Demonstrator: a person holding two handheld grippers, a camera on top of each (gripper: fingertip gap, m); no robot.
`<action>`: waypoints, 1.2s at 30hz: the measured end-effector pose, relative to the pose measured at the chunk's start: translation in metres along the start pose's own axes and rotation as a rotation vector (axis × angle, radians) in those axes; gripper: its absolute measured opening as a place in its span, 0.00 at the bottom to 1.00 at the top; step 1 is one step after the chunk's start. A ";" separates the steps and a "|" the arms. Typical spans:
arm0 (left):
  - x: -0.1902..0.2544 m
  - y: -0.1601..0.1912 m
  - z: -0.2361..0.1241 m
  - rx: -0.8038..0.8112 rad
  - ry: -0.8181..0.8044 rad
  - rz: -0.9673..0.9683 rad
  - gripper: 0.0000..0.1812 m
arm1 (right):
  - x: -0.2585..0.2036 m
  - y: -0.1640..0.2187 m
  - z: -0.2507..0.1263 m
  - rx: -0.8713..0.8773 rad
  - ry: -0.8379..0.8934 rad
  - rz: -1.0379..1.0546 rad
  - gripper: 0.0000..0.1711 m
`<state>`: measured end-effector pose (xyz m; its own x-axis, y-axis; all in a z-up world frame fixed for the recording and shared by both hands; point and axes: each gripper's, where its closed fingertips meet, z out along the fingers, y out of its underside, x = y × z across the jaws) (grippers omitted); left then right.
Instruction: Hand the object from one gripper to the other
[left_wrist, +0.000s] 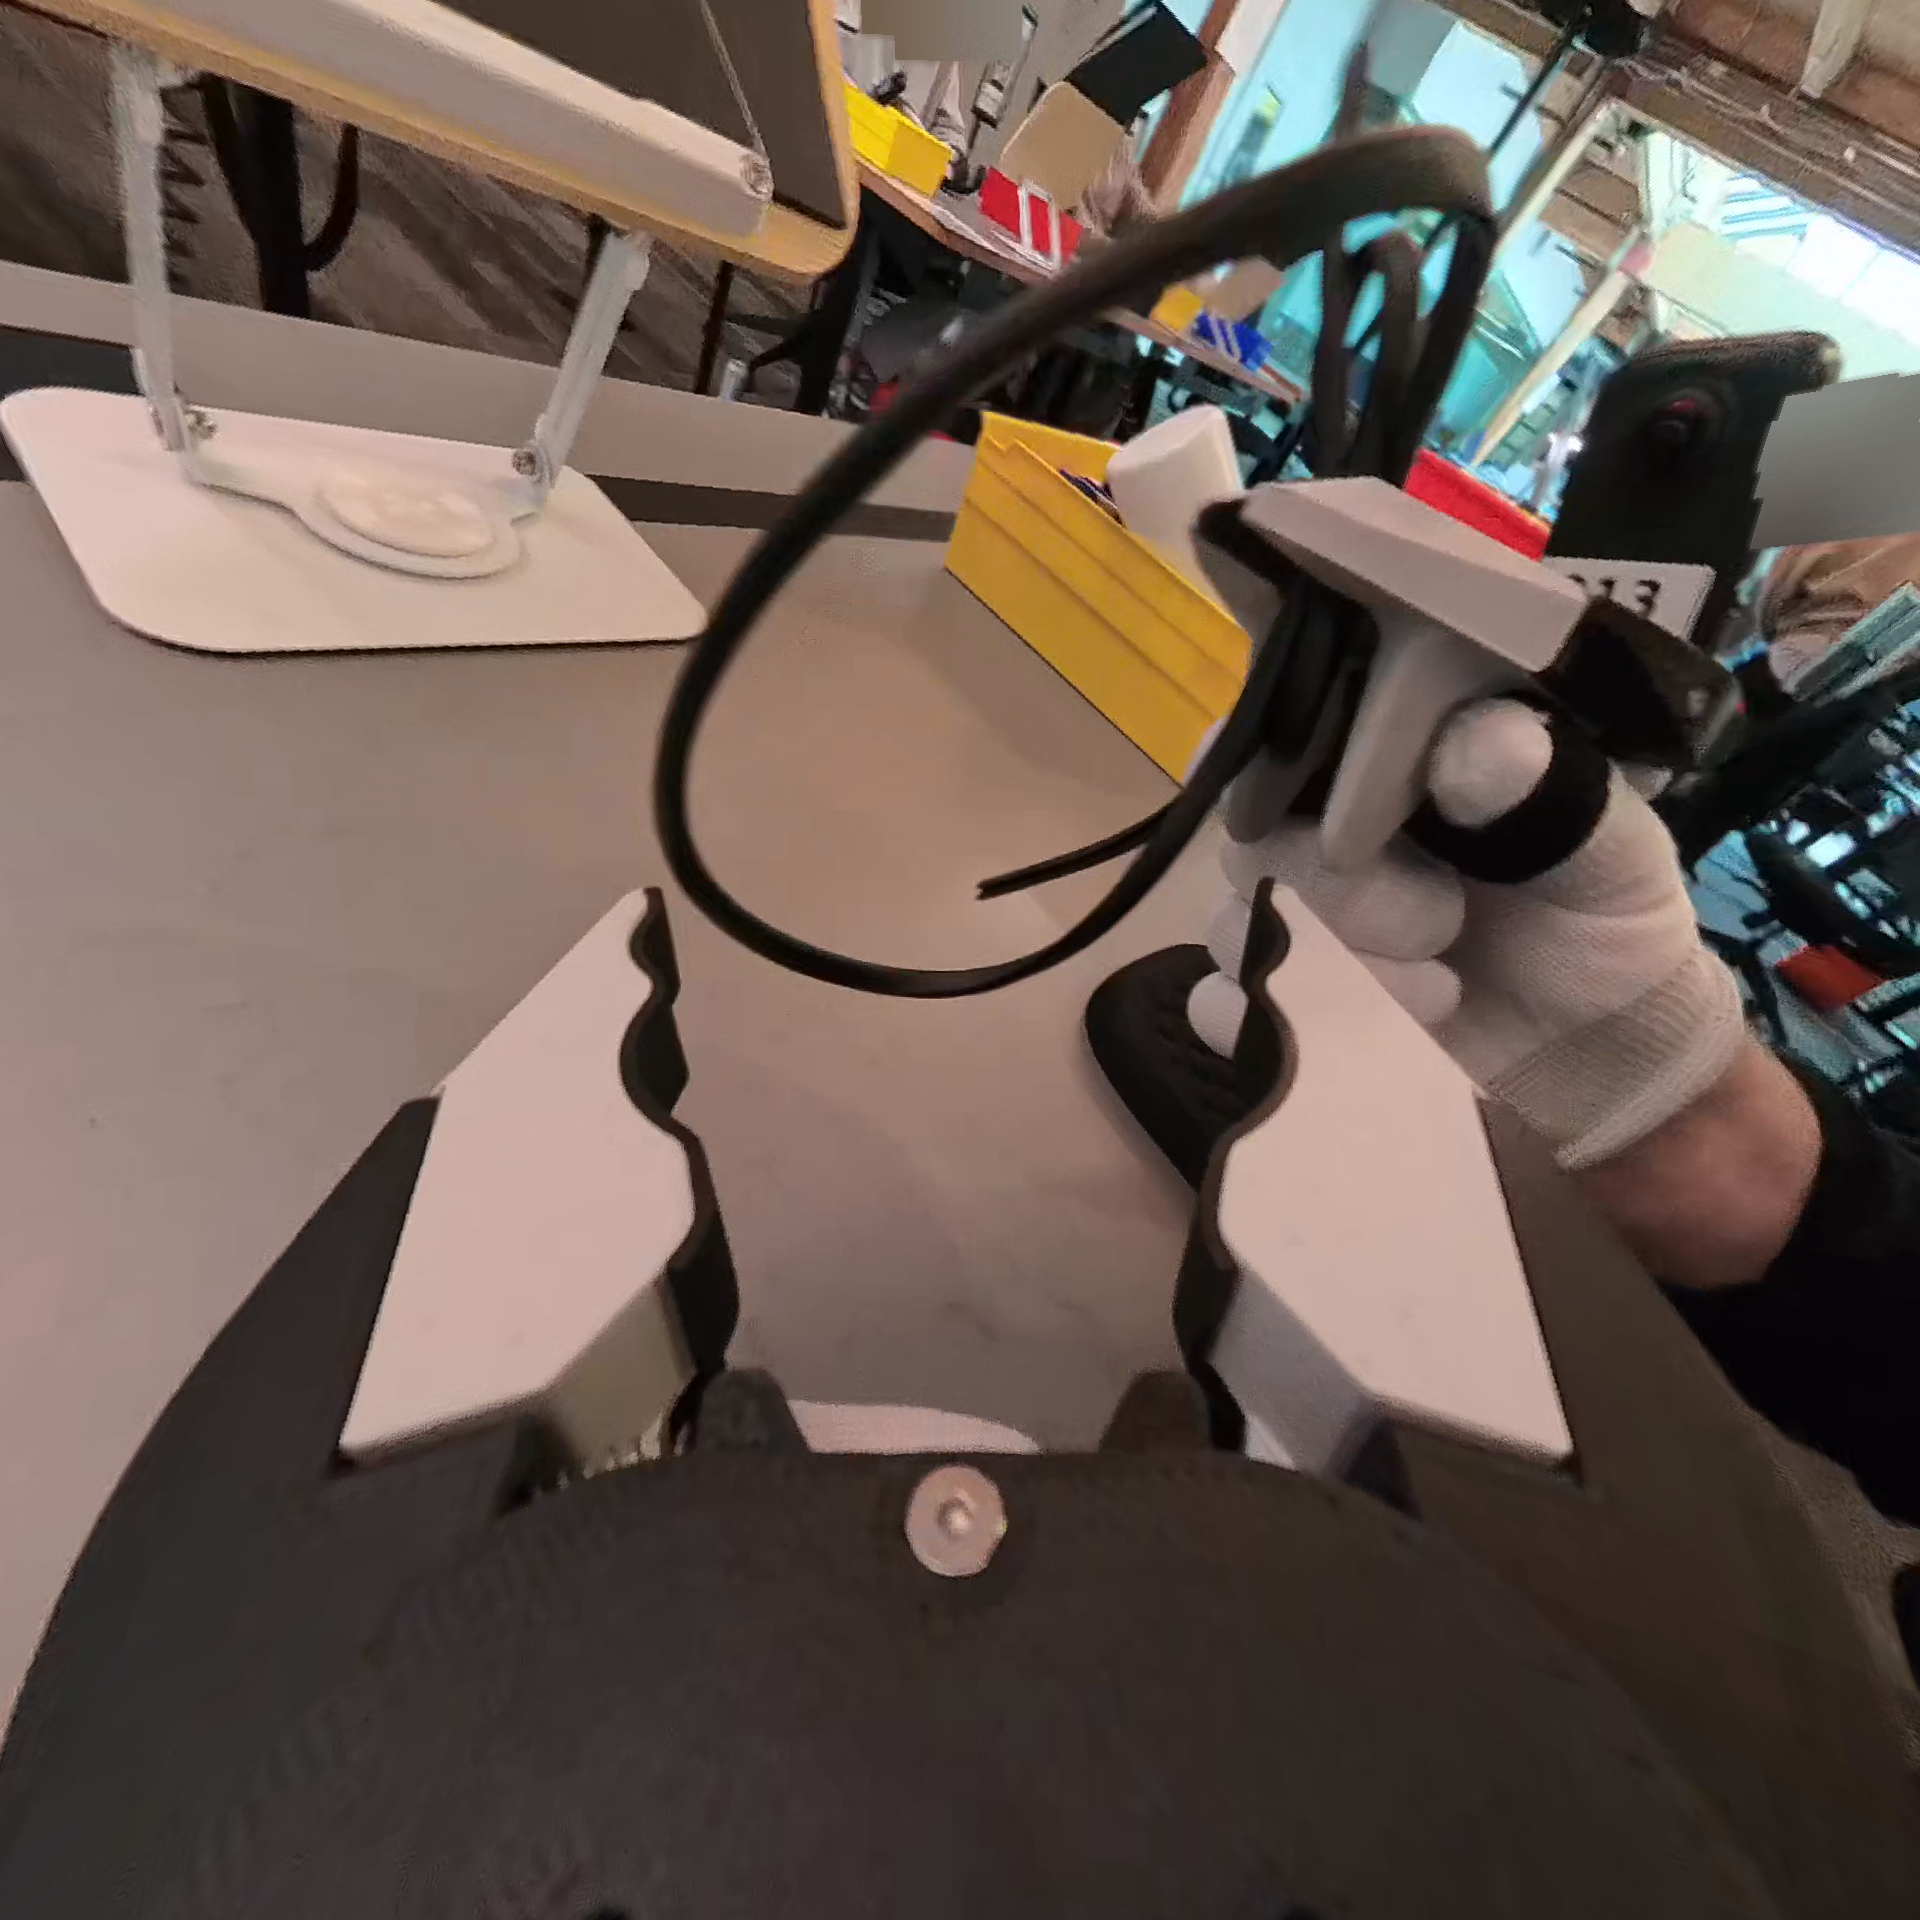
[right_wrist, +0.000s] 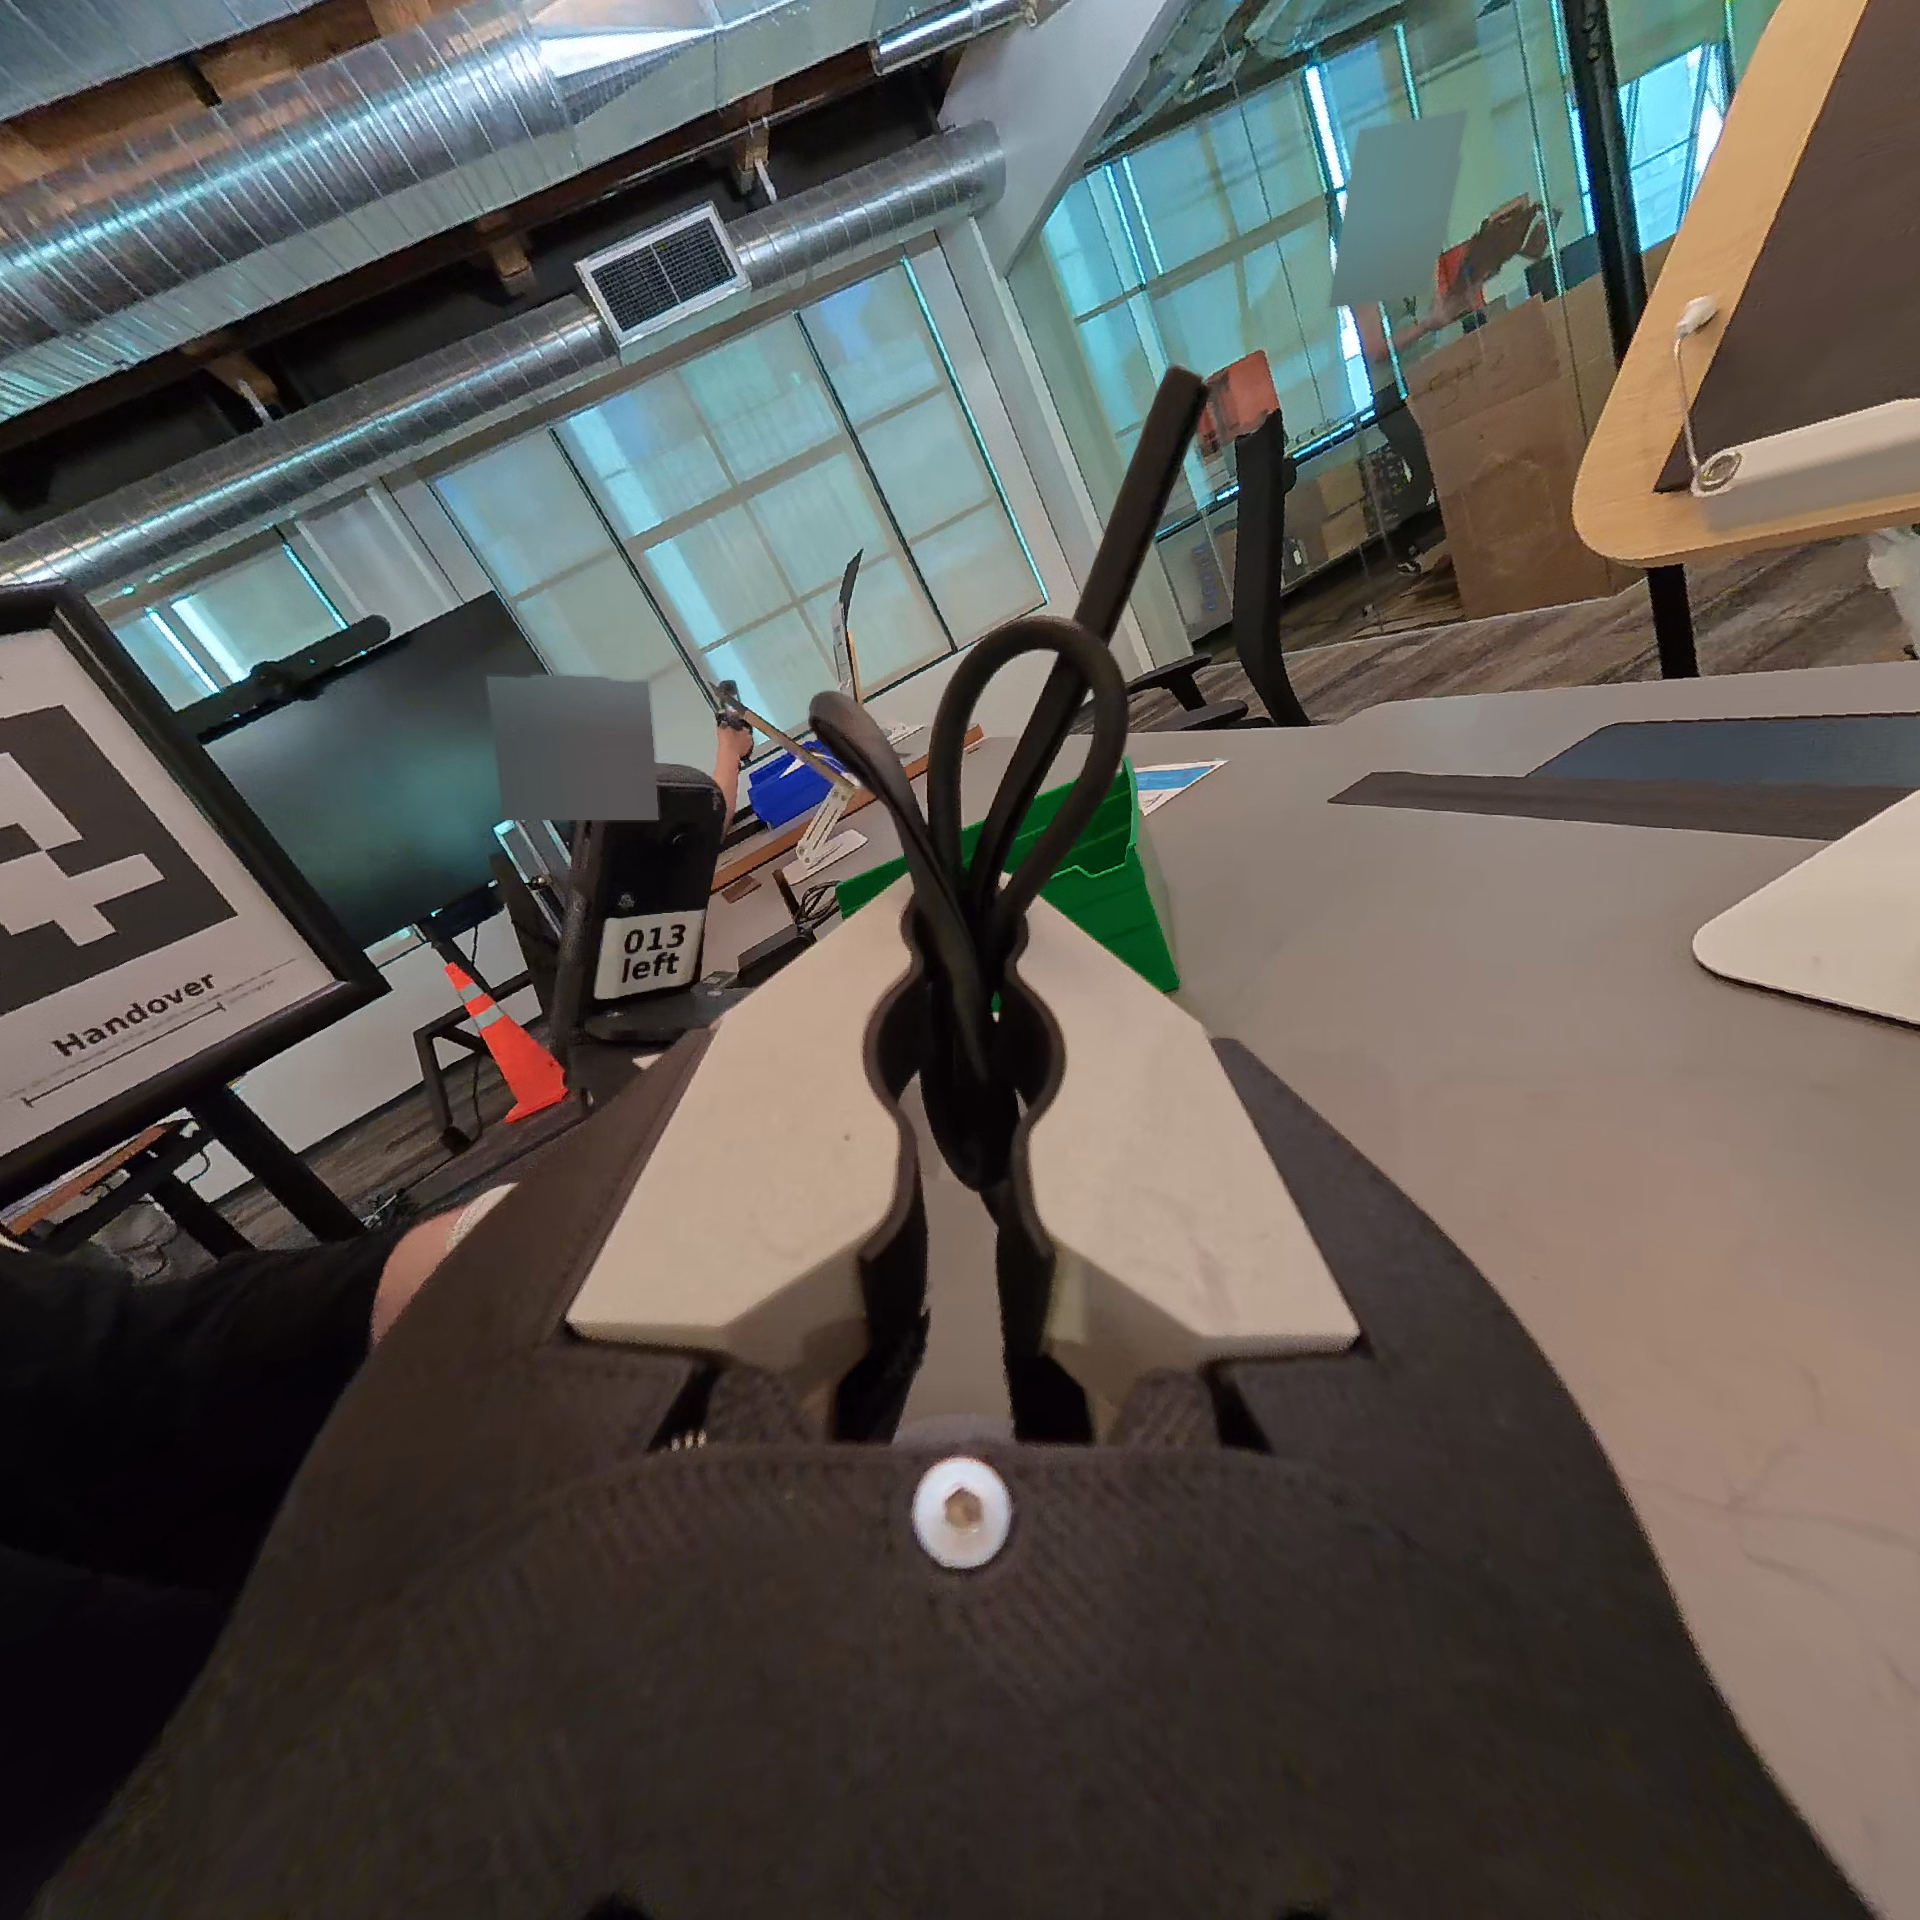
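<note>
On your far left in the left wrist view, a white stand base (left_wrist: 343, 540) sits on the grey table (left_wrist: 260, 935), well clear of the work. Your left gripper (left_wrist: 956, 925) stands spread wide with nothing between its jaws, low over the table. Just ahead of it, a long loop of the black cable (left_wrist: 727, 623) sags off the bundle and curves past your fingertips. Further right, the yellow bin (left_wrist: 1091, 603) lies behind, and your right gripper (left_wrist: 1309, 675), in a white-gloved hand (left_wrist: 1507, 914), is clamped on the cable bundle.

The right wrist view confirms it: several strands are pinched between the pads, loops and one stiff end poking upward.

The risk, as I judge it, is that you close the left on that single loose loop. Then, when the right lets go, the bundle unravels and drops to the table. Aim for the gathered strands beside the right's fingers, and don't release before the left has closed firmly.
</note>
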<state>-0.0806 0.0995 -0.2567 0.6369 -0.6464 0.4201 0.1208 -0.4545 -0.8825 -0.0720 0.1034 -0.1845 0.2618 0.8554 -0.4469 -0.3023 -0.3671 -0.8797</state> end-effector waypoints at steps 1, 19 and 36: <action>0.006 0.002 0.002 -0.012 0.020 0.023 0.58 | 0.000 0.002 0.001 -0.007 -0.002 0.005 0.01; 0.056 0.001 0.014 -0.115 0.350 0.143 0.27 | -0.006 0.016 0.004 -0.063 -0.102 0.097 0.01; 0.064 -0.001 -0.012 -0.071 0.589 -0.084 0.13 | -0.028 0.028 0.012 -0.125 -0.269 0.221 0.01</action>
<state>-0.0492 0.0509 -0.2260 0.0953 -0.8283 0.5521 0.0887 -0.5454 -0.8335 -0.0983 0.0740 -0.1946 -0.0527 0.8097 -0.5845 -0.2061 -0.5815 -0.7870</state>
